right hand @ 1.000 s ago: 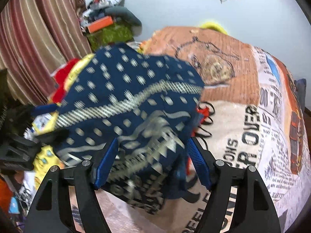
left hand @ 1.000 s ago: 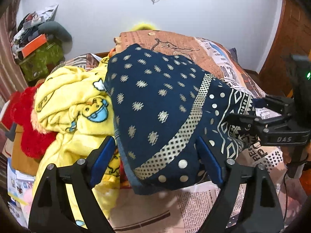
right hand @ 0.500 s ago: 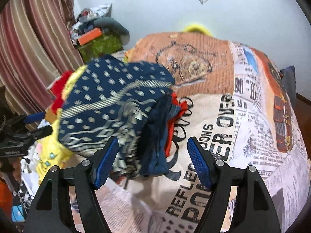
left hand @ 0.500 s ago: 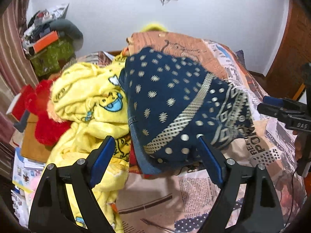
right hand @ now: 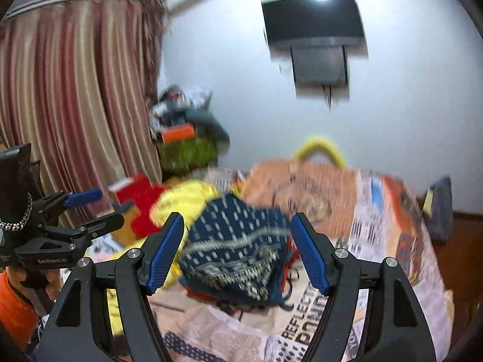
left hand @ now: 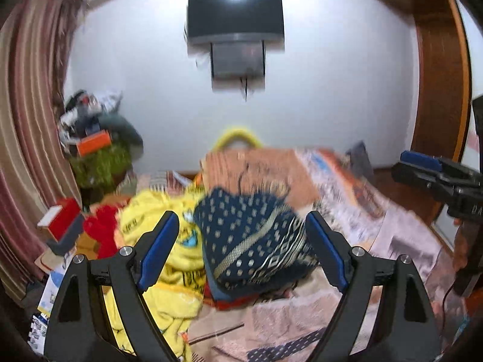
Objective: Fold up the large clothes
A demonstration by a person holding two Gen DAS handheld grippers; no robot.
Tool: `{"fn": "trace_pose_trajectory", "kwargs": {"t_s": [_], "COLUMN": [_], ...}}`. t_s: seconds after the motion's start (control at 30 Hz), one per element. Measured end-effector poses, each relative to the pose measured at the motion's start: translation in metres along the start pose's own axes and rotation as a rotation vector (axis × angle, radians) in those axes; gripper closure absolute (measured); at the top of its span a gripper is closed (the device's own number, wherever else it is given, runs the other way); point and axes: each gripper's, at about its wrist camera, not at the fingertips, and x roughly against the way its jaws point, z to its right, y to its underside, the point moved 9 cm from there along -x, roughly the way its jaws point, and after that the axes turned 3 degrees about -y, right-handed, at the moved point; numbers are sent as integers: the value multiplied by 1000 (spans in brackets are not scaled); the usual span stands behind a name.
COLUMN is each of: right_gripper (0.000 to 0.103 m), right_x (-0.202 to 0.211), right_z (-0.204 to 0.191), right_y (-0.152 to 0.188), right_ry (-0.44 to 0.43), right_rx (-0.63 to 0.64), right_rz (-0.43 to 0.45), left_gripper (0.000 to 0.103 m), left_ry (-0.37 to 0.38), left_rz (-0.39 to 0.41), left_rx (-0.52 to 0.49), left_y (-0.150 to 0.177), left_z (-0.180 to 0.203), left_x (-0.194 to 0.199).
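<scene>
A folded navy cloth with gold dots and borders [left hand: 253, 241] [right hand: 238, 247] lies on the newspaper-print bed cover [left hand: 362, 211] [right hand: 377, 226], on top of a red-orange piece. My left gripper [left hand: 243, 253] hangs open above and in front of it, nothing between its blue pads. My right gripper [right hand: 238, 256] is open too, drawn back from the cloth, holding nothing. Each gripper shows in the other's view: the right gripper [left hand: 434, 172] at the right edge, the left gripper [right hand: 81, 208] at the left edge.
A yellow cartoon-print blanket [left hand: 169, 259] and a red fluffy item [left hand: 101, 232] are piled left of the navy cloth. A cluttered heap [left hand: 96, 147] stands by striped curtains [right hand: 75, 96]. A wall TV [left hand: 235, 18] hangs above. A wooden door frame [left hand: 440, 75] is at right.
Both grippers have risen and pulled back from the folded navy cloth, tilting up so the wall and TV come into view. The cloth stays on the bed.
</scene>
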Motion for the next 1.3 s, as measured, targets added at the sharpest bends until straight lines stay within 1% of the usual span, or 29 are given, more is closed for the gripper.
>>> {"fn": "trace_pose_trajectory", "kwargs": {"t_s": [0.1, 0.2, 0.3, 0.37, 0.43, 0.5, 0.57, 0.6, 0.67, 0.7, 0.73, 0.9, 1.3], "right_gripper": [33, 33, 33, 33, 33, 30, 23, 16, 10, 4, 0, 0, 0], "right_x": [36, 63, 79, 83, 87, 83, 81, 80, 84, 82, 81, 80, 77], "right_z": [-17, -32, -44, -49, -53, -54, -53, -53, -51, -50, -49, -43, -36], "right_y": [-15, -24, -25, -23, -20, -17, -15, -13, -10, -9, -8, -7, 6], "right_ry": [5, 4, 16, 36, 49, 59, 79, 94, 118, 129, 140, 170, 170], "right_rx": [18, 24, 37, 51, 61, 66, 71, 73, 76, 76, 74, 62, 32], "right_rz": [107, 185, 231, 247, 253, 250, 245, 244, 249, 246, 242, 244, 207], "left_gripper": [17, 17, 17, 17, 17, 16, 9, 5, 4, 4, 3, 1, 1], "left_ry": [-12, -12, -24, -28, -52, -69, -70, -67, -70, -72, -71, -67, -65], "left_rz": [106, 185, 247, 278, 303, 313, 309, 307, 306, 301, 294, 270, 234], "left_rx": [15, 40, 68, 87, 85, 80, 88, 93, 98, 98, 100, 120, 137], "left_y": [-16, -24, -25, -23, -20, -16, -11, -9, -5, -3, -2, 4, 13], "left_z": [6, 11, 13, 14, 16, 18, 19, 20, 21, 21, 21, 17, 18], "left_x": [39, 71, 93, 104, 112, 114, 113, 113, 112, 112, 110, 104, 92]}}
